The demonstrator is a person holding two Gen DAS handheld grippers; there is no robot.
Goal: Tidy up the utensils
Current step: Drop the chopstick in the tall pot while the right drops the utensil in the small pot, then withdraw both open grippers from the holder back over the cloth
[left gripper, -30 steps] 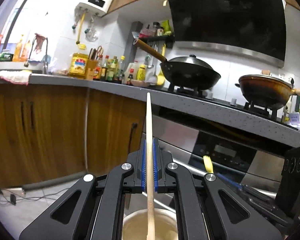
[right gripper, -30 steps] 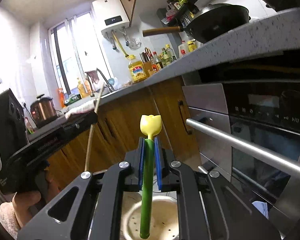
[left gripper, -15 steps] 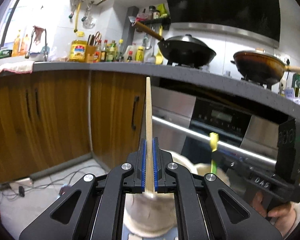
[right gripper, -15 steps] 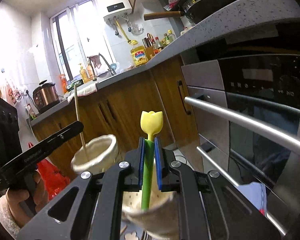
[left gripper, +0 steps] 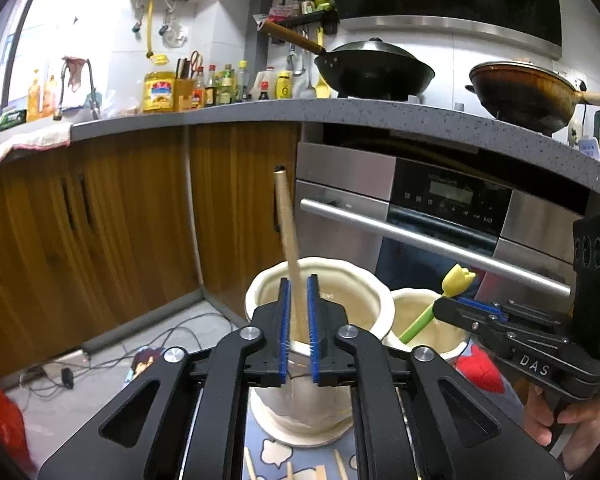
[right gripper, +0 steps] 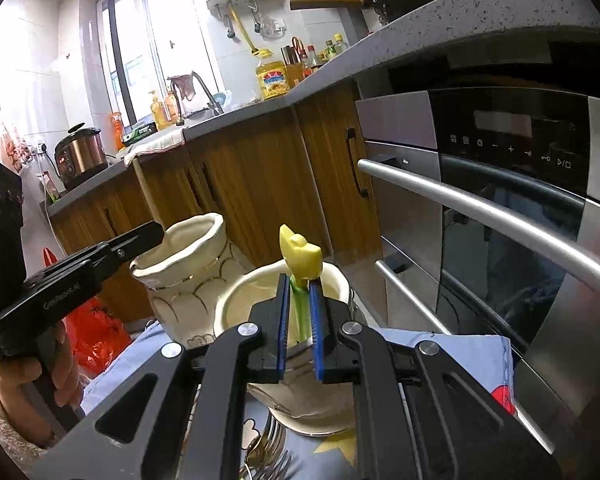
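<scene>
My left gripper hangs over the larger cream holder. Its jaws are opening. A wooden chopstick stands between the blue pads, free of both, with its foot in that holder, leaning left. My right gripper hangs over the smaller cream holder, beside the larger holder. A green utensil with a yellow tulip head stands in the smaller holder. Its thin stem runs between the pads with a slight gap on each side, and its head sits at the pad tips. From the left wrist view, this utensil slants out of the smaller holder.
Both holders stand on a blue patterned cloth. Forks and loose chopsticks lie on it near me. An oven with a steel handle and wooden cabinets are close behind. A red bag lies on the floor.
Both grippers came down over the holders. The left pads parted and the chopstick dropped into the larger holder, tipping left. The green utensil slid down until its head met the right pad tips.
</scene>
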